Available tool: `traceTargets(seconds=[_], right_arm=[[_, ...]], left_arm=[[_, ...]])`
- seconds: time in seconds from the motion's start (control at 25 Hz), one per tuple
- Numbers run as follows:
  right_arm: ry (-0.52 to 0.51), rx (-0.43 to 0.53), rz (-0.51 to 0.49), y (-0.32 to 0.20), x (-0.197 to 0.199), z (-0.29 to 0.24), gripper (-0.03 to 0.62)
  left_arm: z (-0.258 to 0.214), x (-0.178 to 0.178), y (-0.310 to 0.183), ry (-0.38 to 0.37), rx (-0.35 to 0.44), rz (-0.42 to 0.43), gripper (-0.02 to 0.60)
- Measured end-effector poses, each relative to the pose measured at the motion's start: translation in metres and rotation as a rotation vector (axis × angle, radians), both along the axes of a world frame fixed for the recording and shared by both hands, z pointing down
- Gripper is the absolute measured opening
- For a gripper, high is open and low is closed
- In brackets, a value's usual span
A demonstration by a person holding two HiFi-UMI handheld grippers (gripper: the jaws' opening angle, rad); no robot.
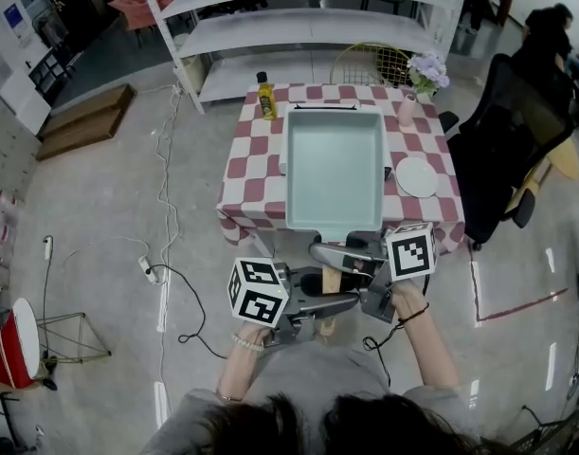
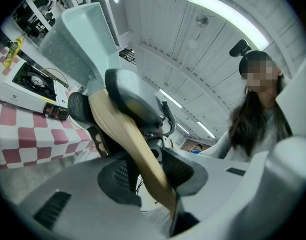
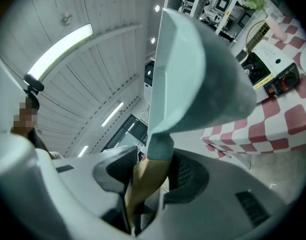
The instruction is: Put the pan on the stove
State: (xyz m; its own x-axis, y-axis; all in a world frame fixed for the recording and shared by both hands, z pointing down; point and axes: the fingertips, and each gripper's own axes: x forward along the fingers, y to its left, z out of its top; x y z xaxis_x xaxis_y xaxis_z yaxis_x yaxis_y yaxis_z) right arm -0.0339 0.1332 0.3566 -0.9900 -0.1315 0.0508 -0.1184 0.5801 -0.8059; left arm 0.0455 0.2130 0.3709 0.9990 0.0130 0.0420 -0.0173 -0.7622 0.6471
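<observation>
A square mint-green pan with a wooden handle hangs level above the red-checked table. It covers most of the white stove. Both grippers clamp the handle near the table's front edge: my left gripper from the left, nearer the handle's end, and my right gripper from the right, closer to the pan. In the left gripper view the handle runs between the jaws of my left gripper, with the stove beyond. In the right gripper view my right gripper pinches the handle below the pan.
On the table stand a yellow bottle at the back left, a pink vase of flowers at the back right and a white plate on the right. A black office chair stands to the right. Cables lie on the floor at left.
</observation>
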Motion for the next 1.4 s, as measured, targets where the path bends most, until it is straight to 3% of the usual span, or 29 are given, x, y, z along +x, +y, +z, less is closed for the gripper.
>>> traceTargets(seconds=[0.64, 0.76, 0.96, 1.12, 1.4], right_arm=[[-0.007, -0.048, 0.030, -0.069, -0.016, 0.012, 0.183], [-0.058, -0.065, 0.027, -0.081, -0.024, 0.003, 0.181], [0.006, -0.046, 0.065, -0.110, -0.018, 0.013, 0.182], [-0.051, -0.062, 0.063, -0.126, -0.027, 0.004, 0.183], [-0.042, -0.059, 0.089, -0.158, -0.030, 0.005, 0.183]], left_arm=[[0.007, -0.018, -0.066, 0.005, -0.035, 0.030, 0.138], [0.006, -0.022, -0.081, 0.002, -0.037, 0.044, 0.138], [0.005, -0.025, -0.104, 0.005, -0.034, 0.064, 0.138], [0.006, -0.029, -0.121, 0.004, -0.037, 0.081, 0.138], [0.006, -0.034, -0.151, 0.003, -0.039, 0.105, 0.138]])
